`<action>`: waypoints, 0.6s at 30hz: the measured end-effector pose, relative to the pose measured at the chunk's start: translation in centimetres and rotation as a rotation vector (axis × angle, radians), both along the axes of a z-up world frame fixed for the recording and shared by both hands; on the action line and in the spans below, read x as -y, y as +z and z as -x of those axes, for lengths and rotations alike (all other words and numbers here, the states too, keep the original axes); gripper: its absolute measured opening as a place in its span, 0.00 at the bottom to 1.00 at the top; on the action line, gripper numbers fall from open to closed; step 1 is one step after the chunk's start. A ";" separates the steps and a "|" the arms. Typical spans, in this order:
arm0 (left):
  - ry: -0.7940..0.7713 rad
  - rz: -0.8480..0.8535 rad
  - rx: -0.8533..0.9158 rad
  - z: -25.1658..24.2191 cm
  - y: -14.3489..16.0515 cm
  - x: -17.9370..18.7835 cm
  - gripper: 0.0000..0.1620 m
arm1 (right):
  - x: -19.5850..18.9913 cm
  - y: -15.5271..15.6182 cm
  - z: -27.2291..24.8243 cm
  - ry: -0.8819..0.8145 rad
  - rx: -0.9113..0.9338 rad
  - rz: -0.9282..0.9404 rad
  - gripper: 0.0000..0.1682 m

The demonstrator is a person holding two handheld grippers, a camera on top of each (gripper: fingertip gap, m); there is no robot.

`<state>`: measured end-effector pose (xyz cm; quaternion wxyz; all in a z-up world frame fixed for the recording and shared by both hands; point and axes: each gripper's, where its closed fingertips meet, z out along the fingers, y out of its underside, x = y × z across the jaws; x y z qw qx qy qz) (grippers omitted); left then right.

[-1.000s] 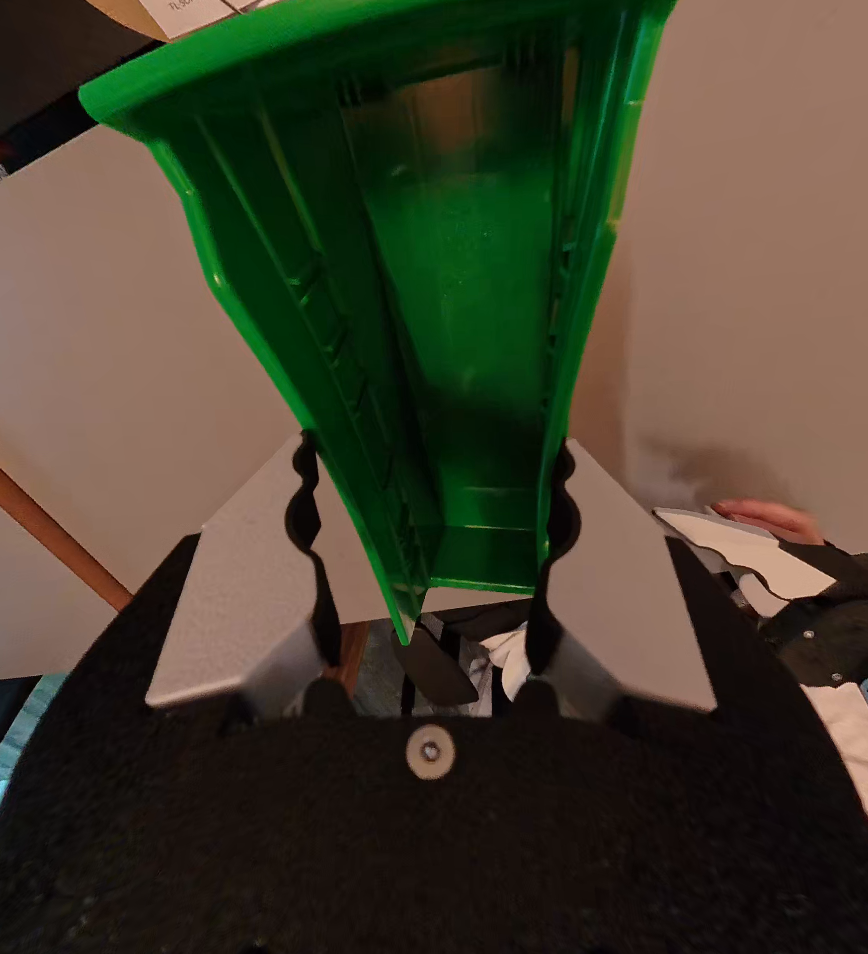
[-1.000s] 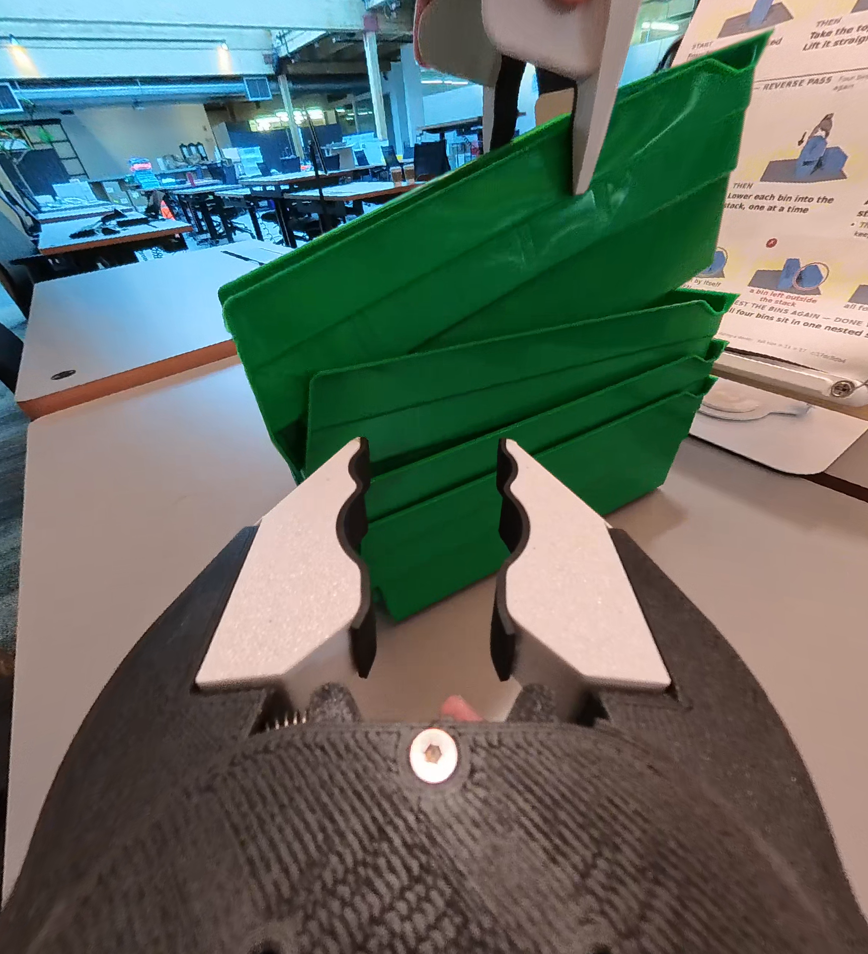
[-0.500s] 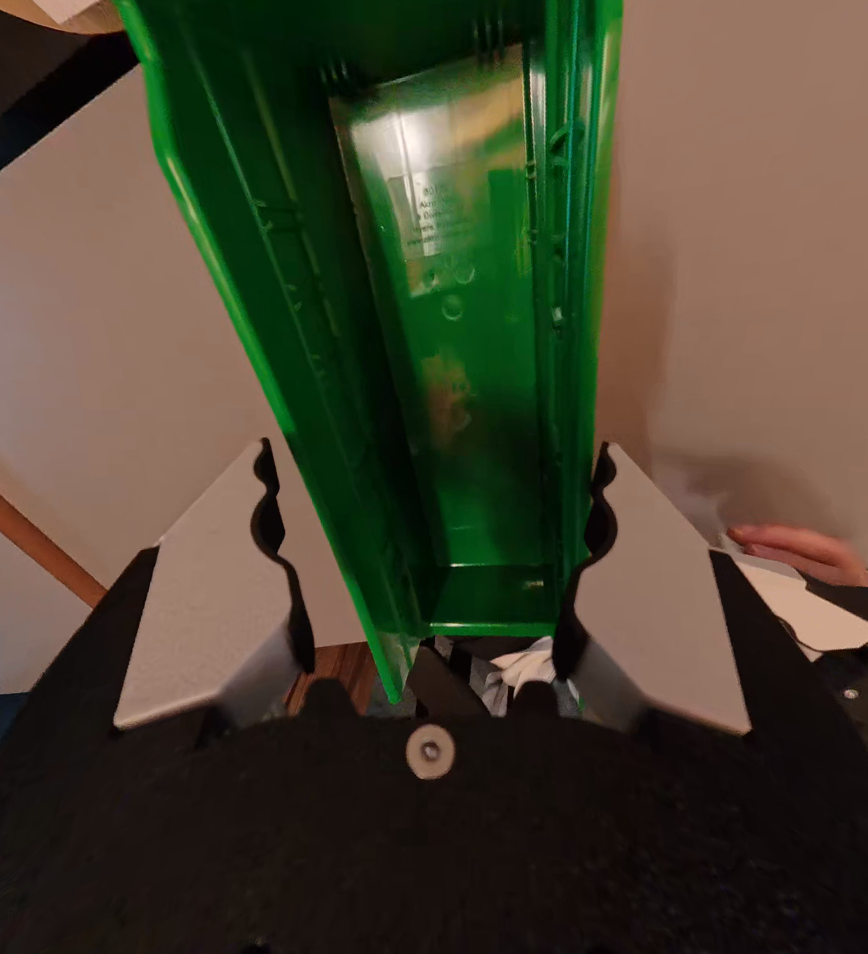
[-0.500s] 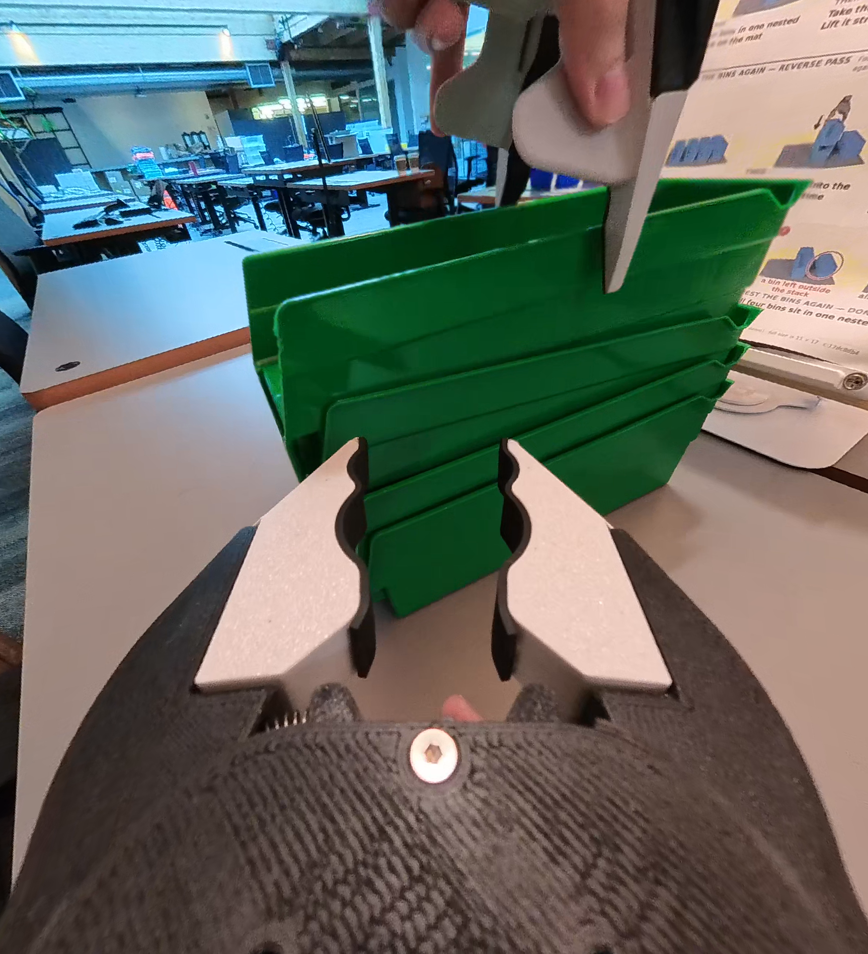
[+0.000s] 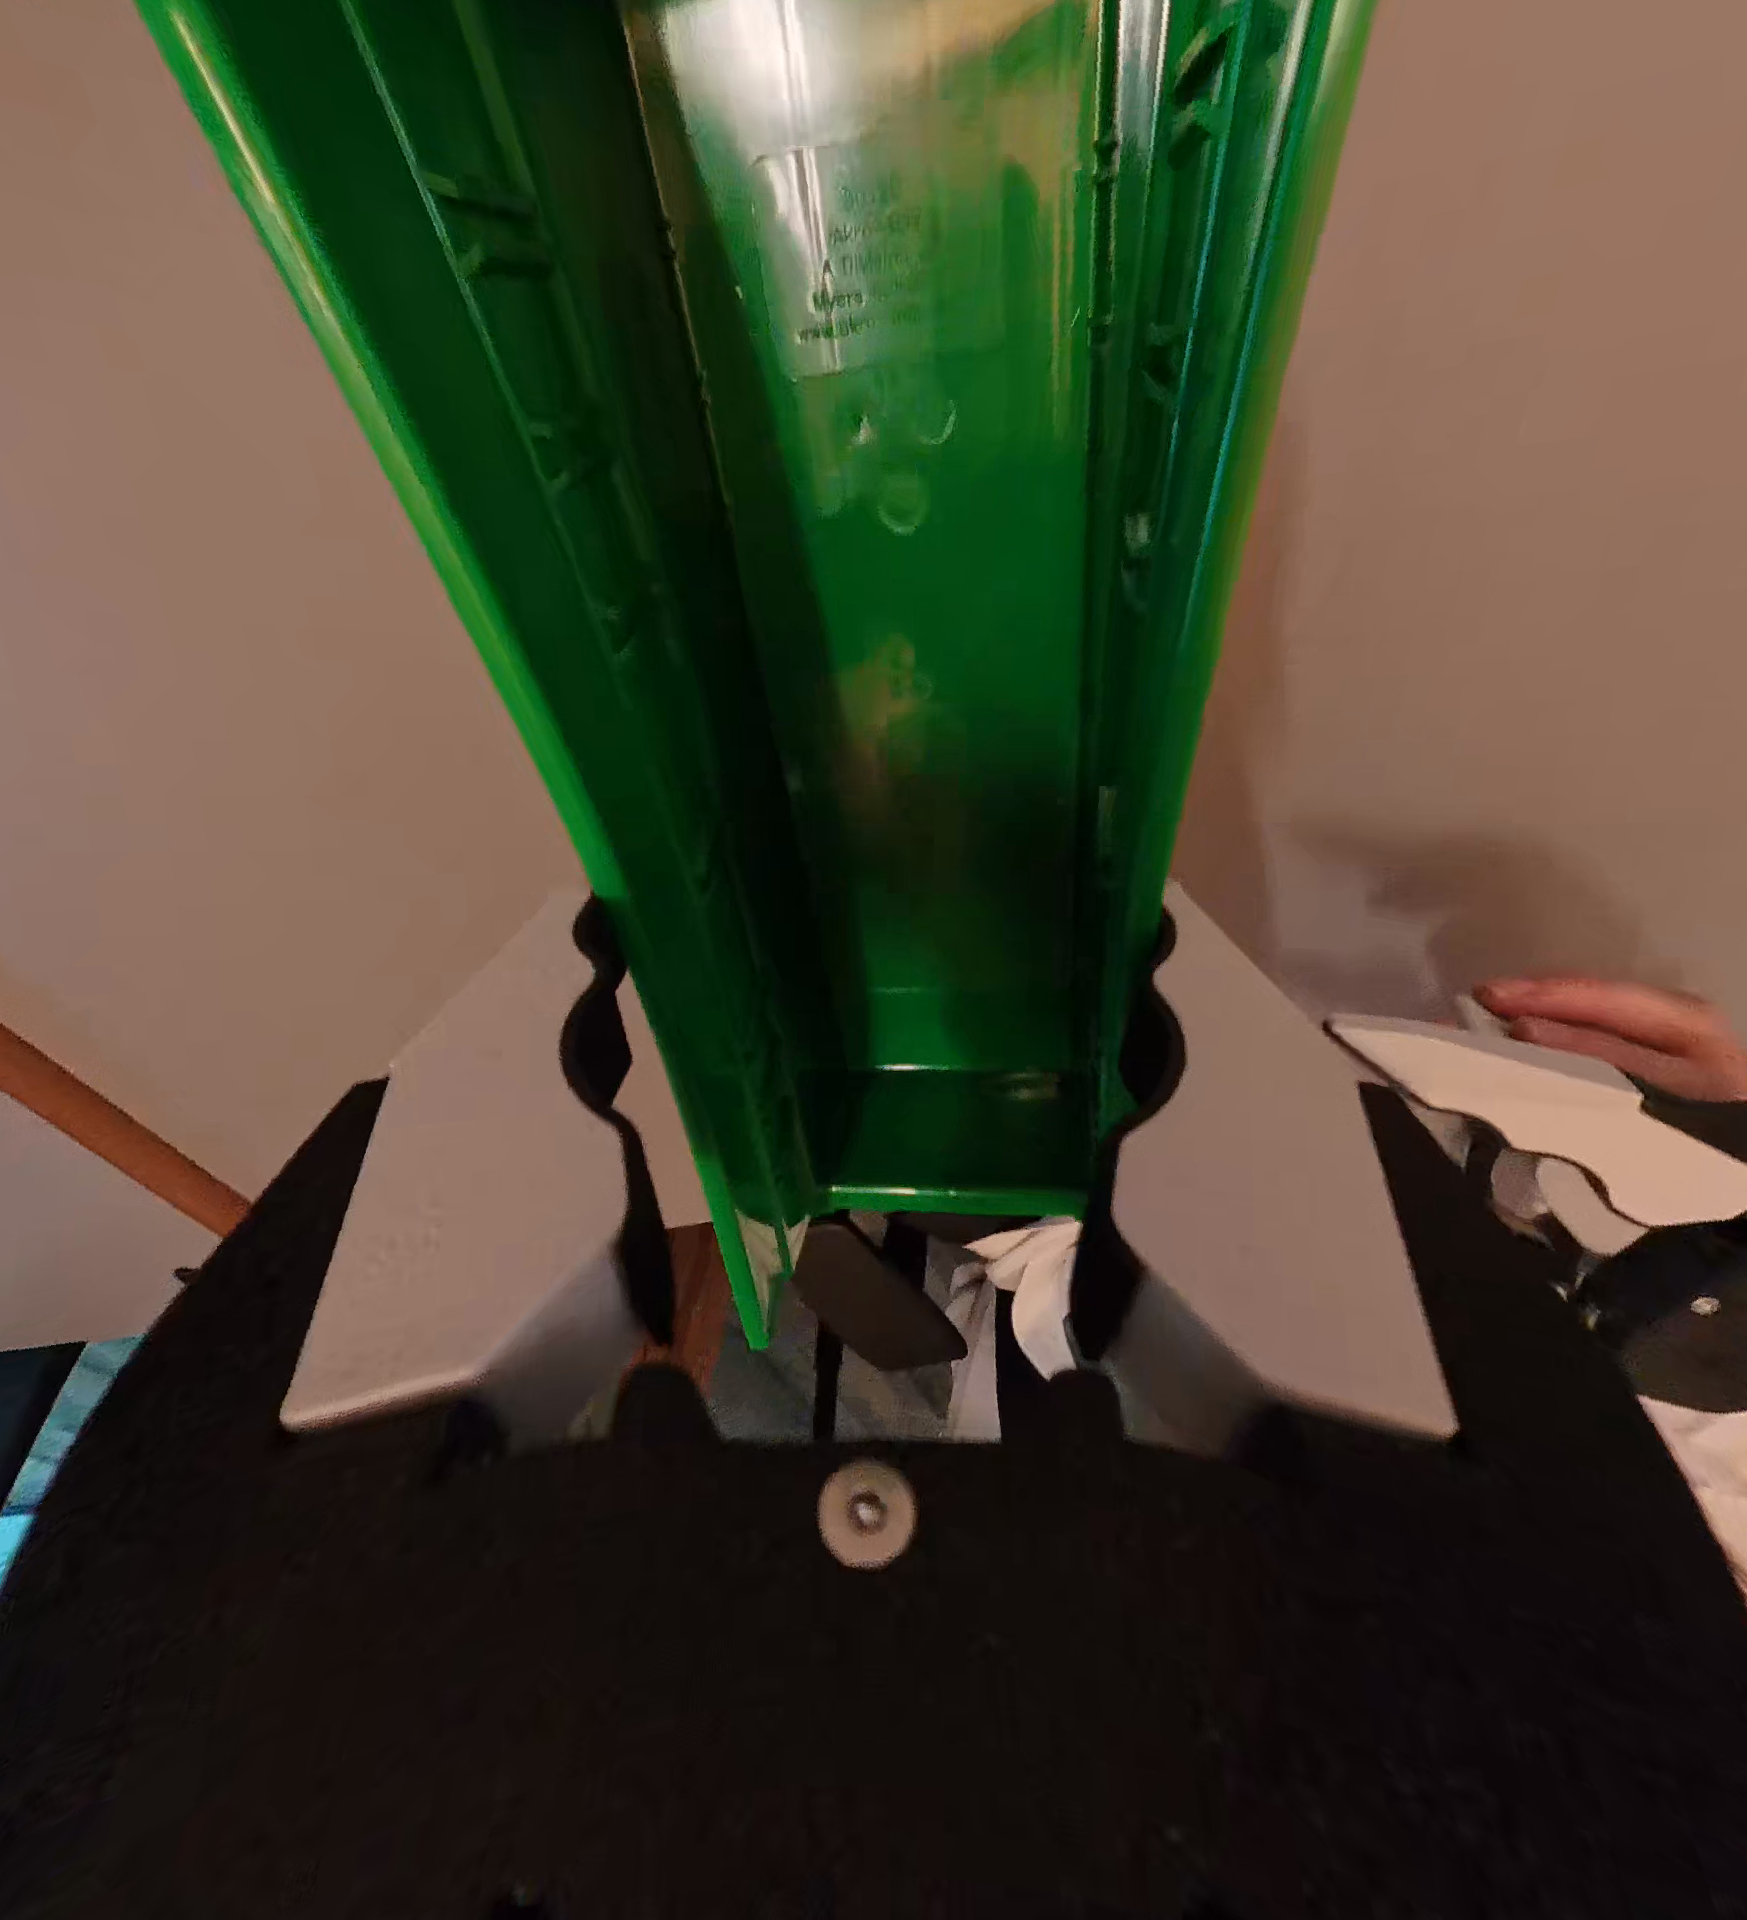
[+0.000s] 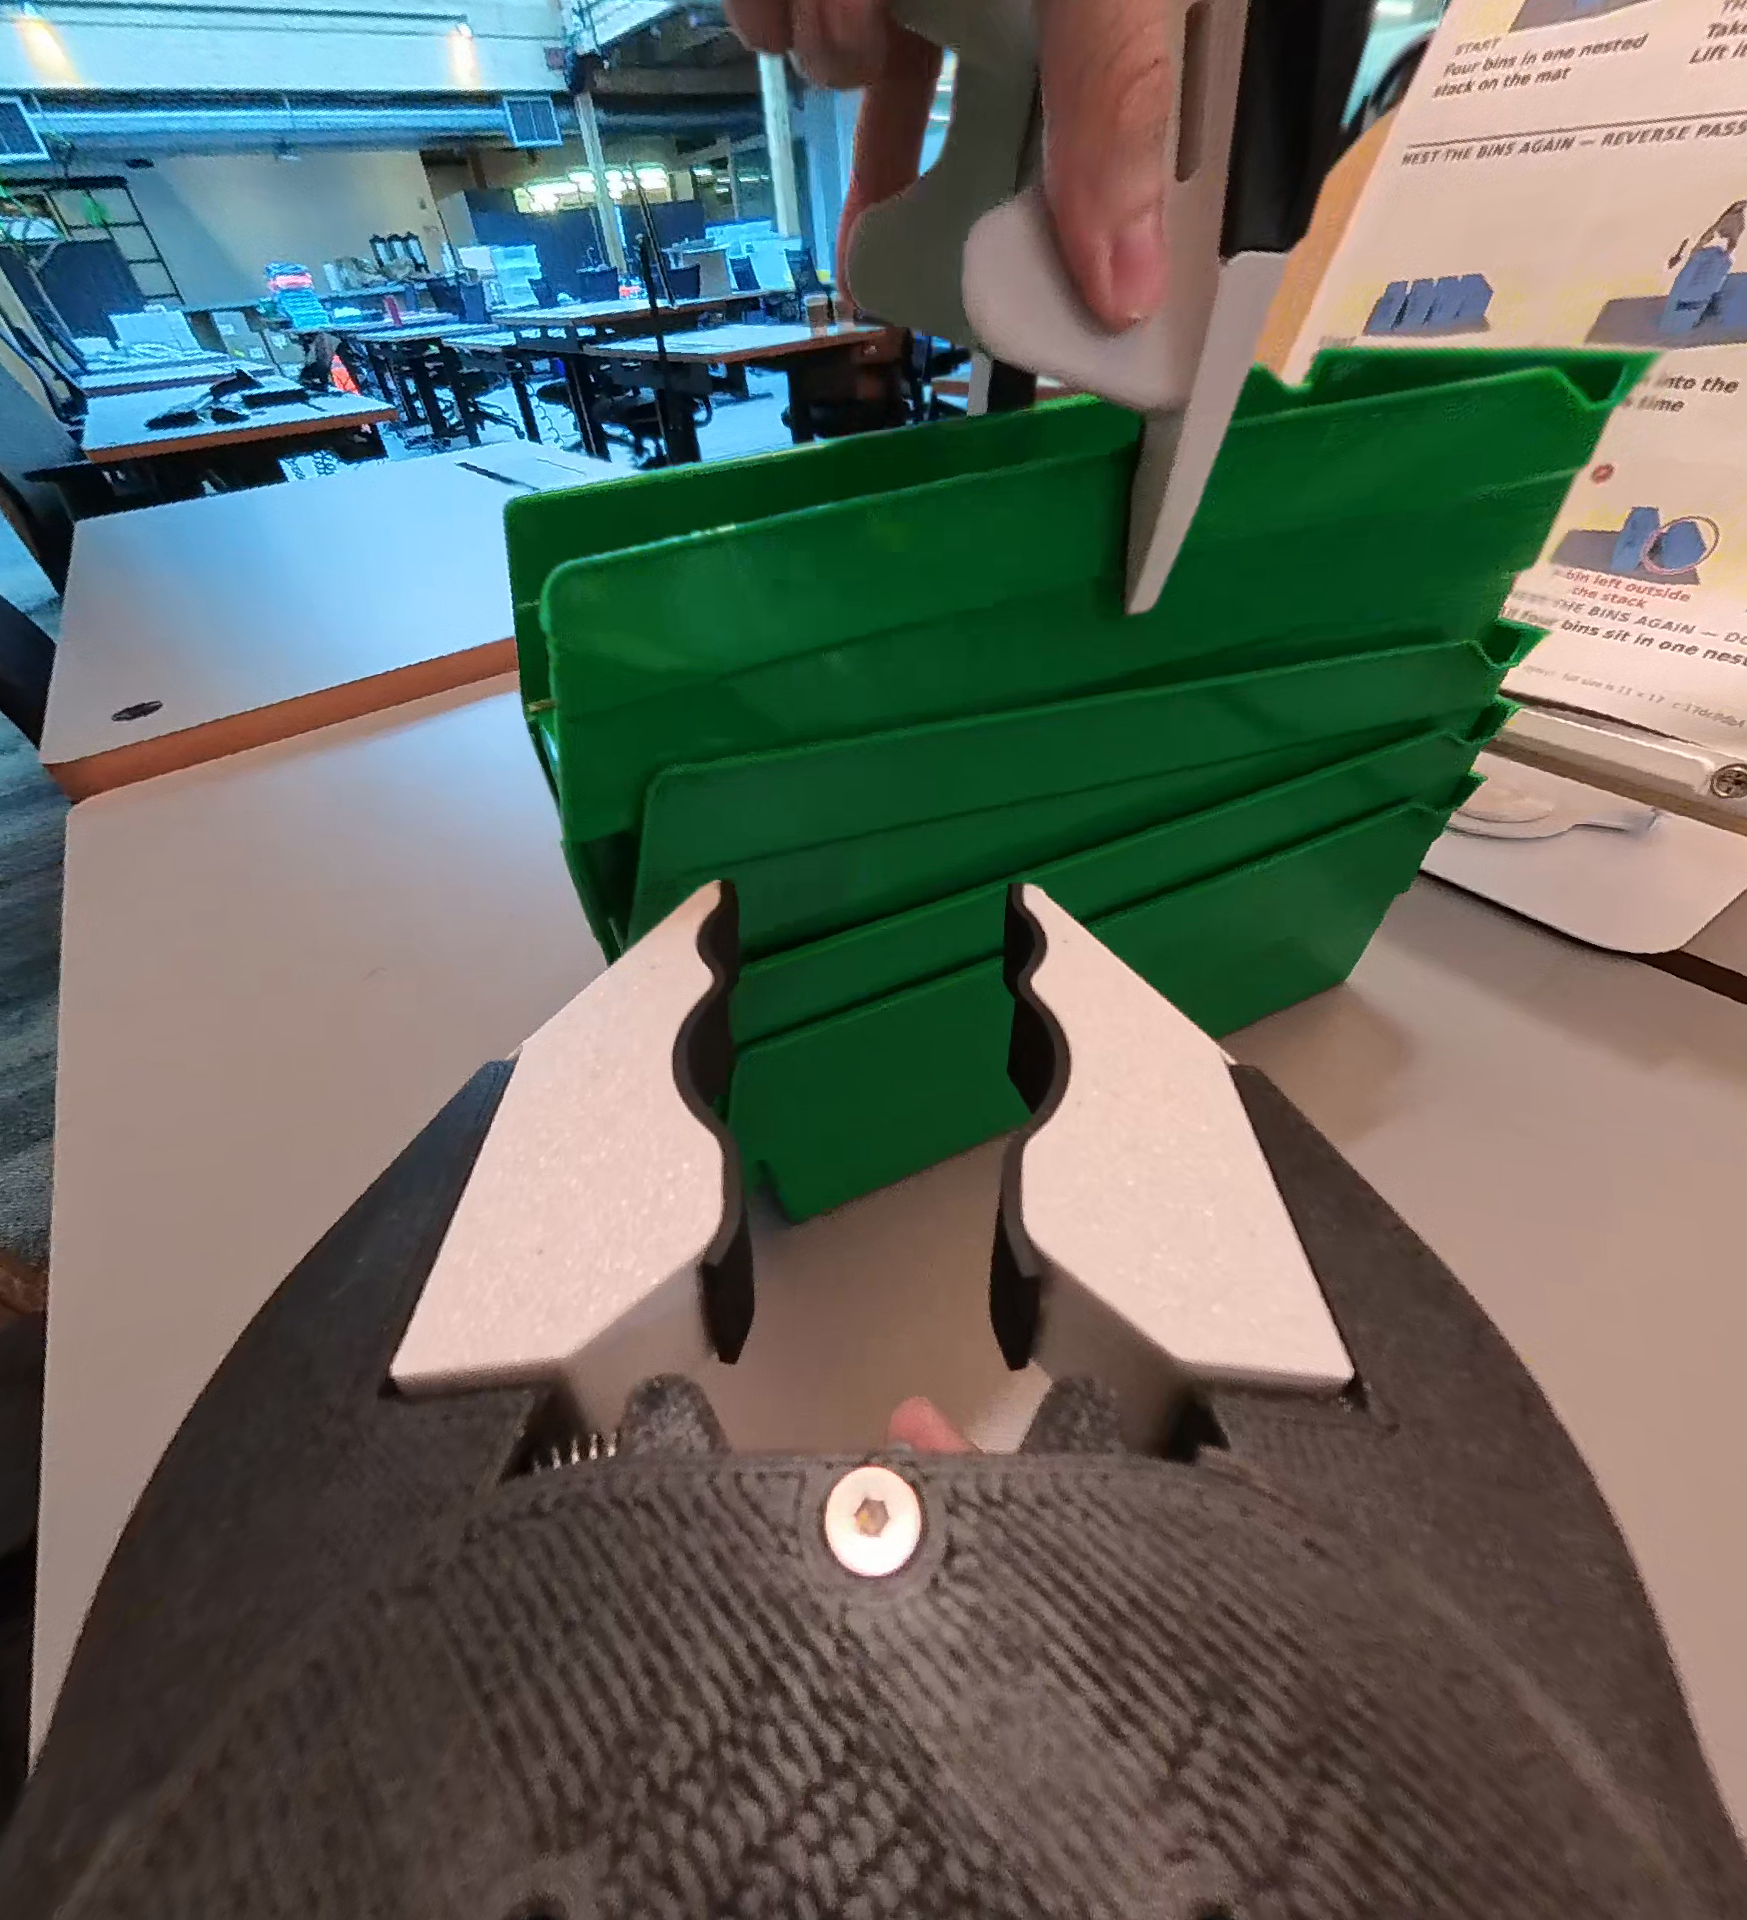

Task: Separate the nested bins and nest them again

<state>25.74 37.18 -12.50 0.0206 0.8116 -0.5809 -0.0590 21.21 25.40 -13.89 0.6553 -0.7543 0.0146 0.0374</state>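
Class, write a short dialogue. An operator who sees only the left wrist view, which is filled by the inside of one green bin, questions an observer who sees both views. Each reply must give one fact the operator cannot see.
Operator: Is the green bin at my left gripper alone, or on others?
Observer: It tops a stack of three more green bins on the grey table, four in all.
Operator: Where is the right gripper?
Observer: It is in front of the stack's low near corner, fingers open with nothing between them.
Operator: Is anything beside the stack?
Observer: A printed instruction sheet stands on a stand to its right in the right wrist view.
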 end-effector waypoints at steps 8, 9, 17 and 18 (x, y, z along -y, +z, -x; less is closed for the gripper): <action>0.012 -0.018 0.029 -0.2 3.3 -0.5 0.56 | -0.2 -0.2 0.2 0.007 -0.003 0.007 0.30; 0.014 -0.014 0.040 -0.3 3.8 -0.4 0.55 | -0.1 -0.2 0.2 0.008 0.000 0.008 0.30; 0.010 -0.020 0.102 0.2 10.5 -1.8 0.56 | -0.1 -0.5 0.1 0.006 -0.006 0.019 0.30; 0.019 -0.031 0.111 0.5 11.5 -2.5 0.56 | 0.0 -0.6 0.0 0.006 -0.004 0.021 0.30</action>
